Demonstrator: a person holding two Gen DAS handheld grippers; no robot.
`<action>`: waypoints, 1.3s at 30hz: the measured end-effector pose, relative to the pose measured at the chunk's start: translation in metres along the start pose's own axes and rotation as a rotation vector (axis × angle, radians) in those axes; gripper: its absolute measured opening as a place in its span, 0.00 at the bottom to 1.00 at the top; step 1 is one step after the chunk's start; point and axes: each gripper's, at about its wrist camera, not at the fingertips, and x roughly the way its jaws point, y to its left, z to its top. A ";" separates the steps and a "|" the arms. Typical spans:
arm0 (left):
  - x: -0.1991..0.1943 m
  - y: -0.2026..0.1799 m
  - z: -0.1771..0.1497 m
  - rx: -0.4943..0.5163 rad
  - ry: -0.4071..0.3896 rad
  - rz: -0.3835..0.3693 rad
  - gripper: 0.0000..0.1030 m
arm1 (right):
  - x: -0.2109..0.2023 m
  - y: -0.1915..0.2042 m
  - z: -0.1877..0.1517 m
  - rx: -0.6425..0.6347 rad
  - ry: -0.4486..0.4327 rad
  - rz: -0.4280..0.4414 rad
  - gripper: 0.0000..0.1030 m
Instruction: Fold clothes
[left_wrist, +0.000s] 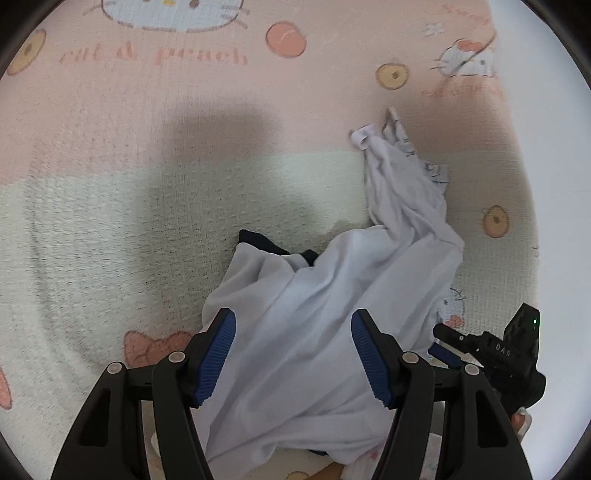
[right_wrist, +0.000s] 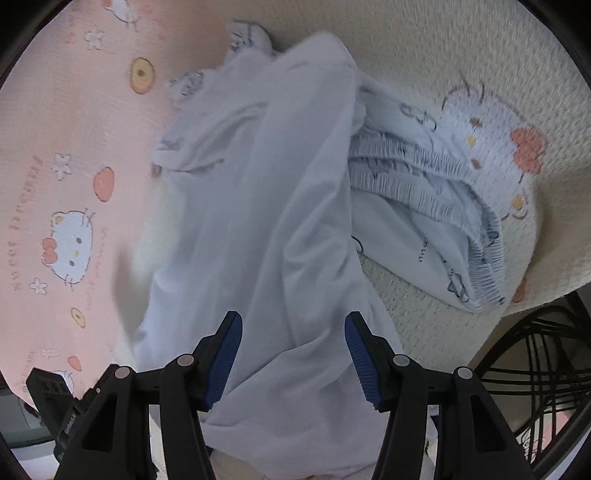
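Early step, by my reading: picking up the crumpled white garment (left_wrist: 314, 314) to spread it. Left gripper (left_wrist: 293, 358) and right gripper (right_wrist: 293, 360) both hover over it, jaws apart, cloth below and between them, nothing clamped. Next: find a hem. Blanket (left_wrist: 110, 229) beyond the left gripper is clear; its edge lies just right of the right gripper.

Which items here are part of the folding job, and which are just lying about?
Job:
- white garment, crumpled, lying between the open jaws of both grippers
- printed pants with gathered waistband, beside it
- left gripper
- right gripper

Just there:
- cartoon-cat blanket, the surface underneath
- black wire frame past the blanket's edge
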 end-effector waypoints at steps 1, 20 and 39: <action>0.005 0.001 0.002 -0.001 0.009 0.009 0.61 | 0.004 -0.001 0.001 0.004 -0.001 -0.007 0.56; 0.051 -0.017 0.001 0.034 -0.051 0.118 1.00 | 0.044 0.020 -0.009 -0.080 -0.060 -0.080 0.68; 0.043 -0.063 -0.021 0.314 -0.188 0.520 0.20 | 0.038 0.053 -0.034 -0.133 -0.171 -0.138 0.12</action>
